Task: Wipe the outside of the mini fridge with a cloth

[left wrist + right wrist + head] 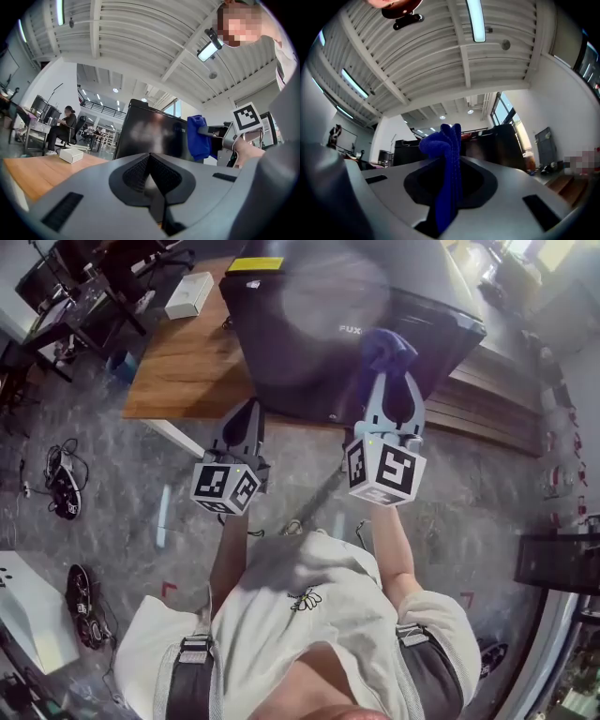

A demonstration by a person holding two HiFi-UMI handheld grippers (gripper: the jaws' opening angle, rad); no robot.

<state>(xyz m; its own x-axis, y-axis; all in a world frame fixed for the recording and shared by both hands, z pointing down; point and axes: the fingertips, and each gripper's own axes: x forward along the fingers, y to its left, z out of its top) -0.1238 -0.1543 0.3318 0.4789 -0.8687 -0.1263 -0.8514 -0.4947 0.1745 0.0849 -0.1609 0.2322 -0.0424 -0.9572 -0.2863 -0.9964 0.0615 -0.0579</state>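
Observation:
The black mini fridge (pixel 347 324) stands on a wooden table (pixel 183 367), its glossy front facing me. My right gripper (pixel 389 367) is shut on a blue cloth (pixel 384 348), held just in front of the fridge's front face near its lower right part. In the right gripper view the blue cloth (pixel 447 159) sticks up from between the closed jaws. My left gripper (pixel 246 418) is shut and holds nothing, below the table's front edge, left of the right one. In the left gripper view the fridge (pixel 150 136) and the cloth (pixel 199 136) show ahead.
A white box (pixel 187 293) lies on the table's far left. Desks and office chairs (pixel 84 287) stand at the upper left. Cables and shoes (pixel 64 479) litter the floor at left. A person sits at a desk (pixel 63 124) in the distance.

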